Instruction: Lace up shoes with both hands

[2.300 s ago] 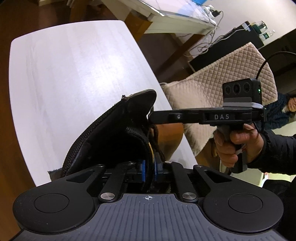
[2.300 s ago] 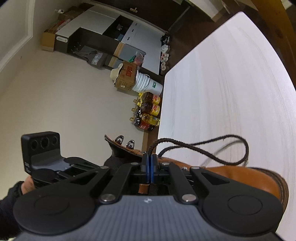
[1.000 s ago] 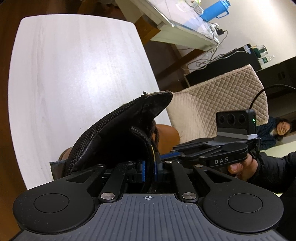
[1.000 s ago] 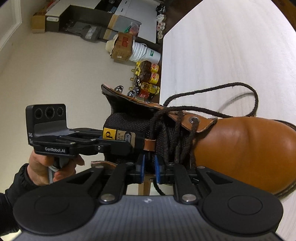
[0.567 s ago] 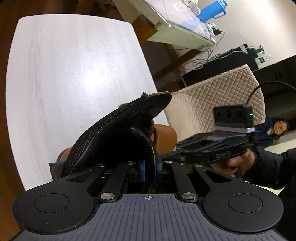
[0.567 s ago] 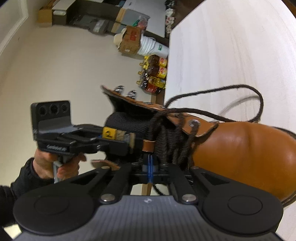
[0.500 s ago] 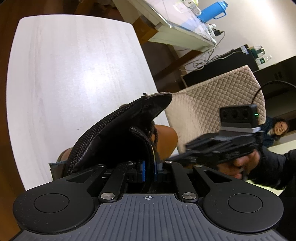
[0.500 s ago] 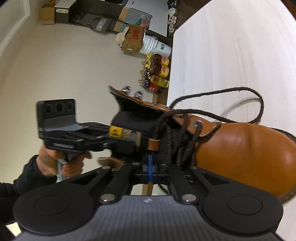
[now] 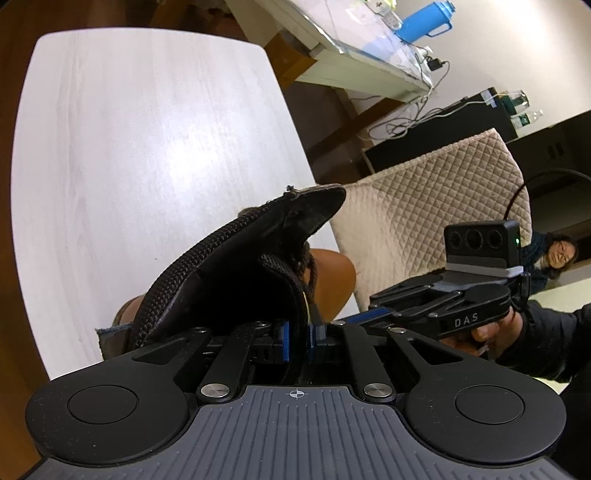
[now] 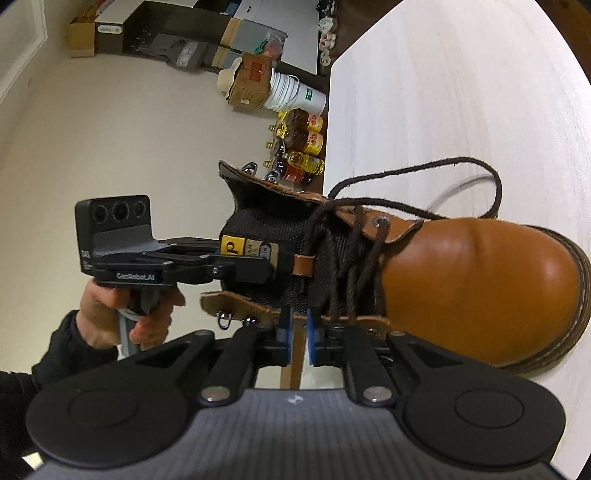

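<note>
A tan leather boot (image 10: 476, 284) lies on the white table (image 10: 461, 92), with a dark brown lace (image 10: 461, 166) looped loose over the tabletop. My left gripper (image 9: 298, 334) is shut on the boot's black mesh tongue (image 9: 236, 273); it also shows in the right wrist view (image 10: 266, 267) clamped at the tongue's label. My right gripper (image 10: 297, 339) has its blue pads a small gap apart at the near eyelet flap (image 10: 240, 308), with nothing between them. It shows in the left wrist view (image 9: 443, 306) at the boot's right.
A quilted beige chair (image 9: 424, 206) stands by the table's right edge. A person (image 9: 554, 254) sits behind it. A desk with a blue jug (image 9: 421, 22) is at the back. Oil bottles (image 10: 299, 147) and a white bucket (image 10: 295, 96) stand on the floor beyond the table.
My right gripper, shut half a second ago, has opened a little by the near eyelet flap. The left gripper has kept its hold on the tongue. The boot has barely moved.
</note>
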Tool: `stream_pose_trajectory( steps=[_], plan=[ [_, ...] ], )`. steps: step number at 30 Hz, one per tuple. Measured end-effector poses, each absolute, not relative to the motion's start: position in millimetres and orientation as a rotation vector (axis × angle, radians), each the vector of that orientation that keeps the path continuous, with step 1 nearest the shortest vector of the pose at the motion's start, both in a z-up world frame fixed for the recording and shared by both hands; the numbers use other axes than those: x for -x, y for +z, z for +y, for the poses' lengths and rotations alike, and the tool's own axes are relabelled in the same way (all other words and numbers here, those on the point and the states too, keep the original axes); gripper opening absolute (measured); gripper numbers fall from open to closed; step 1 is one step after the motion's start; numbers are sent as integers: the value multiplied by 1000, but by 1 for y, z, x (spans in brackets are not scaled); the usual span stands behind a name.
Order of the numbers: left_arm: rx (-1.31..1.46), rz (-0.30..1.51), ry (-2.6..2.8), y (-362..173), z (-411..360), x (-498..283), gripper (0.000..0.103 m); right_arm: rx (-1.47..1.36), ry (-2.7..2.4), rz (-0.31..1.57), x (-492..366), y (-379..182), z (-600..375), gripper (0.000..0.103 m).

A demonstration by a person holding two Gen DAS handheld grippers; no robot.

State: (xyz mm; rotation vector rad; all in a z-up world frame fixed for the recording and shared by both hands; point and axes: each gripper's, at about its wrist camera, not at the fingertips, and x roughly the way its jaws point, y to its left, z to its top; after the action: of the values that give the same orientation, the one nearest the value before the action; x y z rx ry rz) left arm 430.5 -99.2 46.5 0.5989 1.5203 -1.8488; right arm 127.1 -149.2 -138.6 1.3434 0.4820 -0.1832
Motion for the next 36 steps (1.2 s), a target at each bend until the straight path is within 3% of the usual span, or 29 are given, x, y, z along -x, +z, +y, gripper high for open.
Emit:
stream_pose_trajectory(
  steps=[29, 31, 36],
  plan=[
    [-521, 1567, -1908, 41, -94, -443, 8, -1461, -22, 356, -132, -180, -172, 12],
    [-523, 1562, -1907, 41, -94, -442, 8, -1445, 22, 357, -133, -185, -176, 2],
    [-519, 1563, -1908, 41, -93, -442, 8, -1356, 4, 386, -125, -162, -171, 1]
  ],
)
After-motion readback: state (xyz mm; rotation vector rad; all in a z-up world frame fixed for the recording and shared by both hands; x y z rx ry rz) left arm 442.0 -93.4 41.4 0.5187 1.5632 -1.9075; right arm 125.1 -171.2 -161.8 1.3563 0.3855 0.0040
